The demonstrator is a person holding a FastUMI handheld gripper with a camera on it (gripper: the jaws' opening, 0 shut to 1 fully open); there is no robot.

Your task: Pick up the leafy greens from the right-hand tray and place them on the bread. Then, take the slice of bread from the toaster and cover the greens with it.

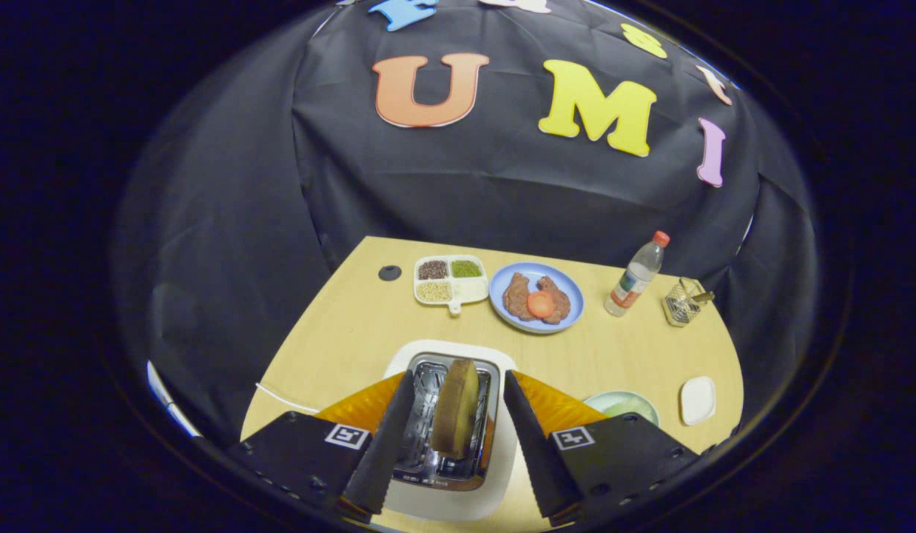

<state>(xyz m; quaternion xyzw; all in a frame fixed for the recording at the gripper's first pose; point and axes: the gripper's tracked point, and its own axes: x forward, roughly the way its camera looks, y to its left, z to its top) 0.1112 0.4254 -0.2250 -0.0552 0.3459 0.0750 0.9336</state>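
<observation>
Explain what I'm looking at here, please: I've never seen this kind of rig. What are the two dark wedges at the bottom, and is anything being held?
The wedges are the two fingers of a hand-held gripper that a person carries; the camera rides on it and looks forward along them. The fingers are open and hold nothing. Between them a slice of bread stands upright in a toaster on a wooden table. Beyond lie a divided tray of grains, a blue plate with meat and an orange slice, a bottle and a small wire basket. By the right finger sit a green bowl and a small white dish.
</observation>
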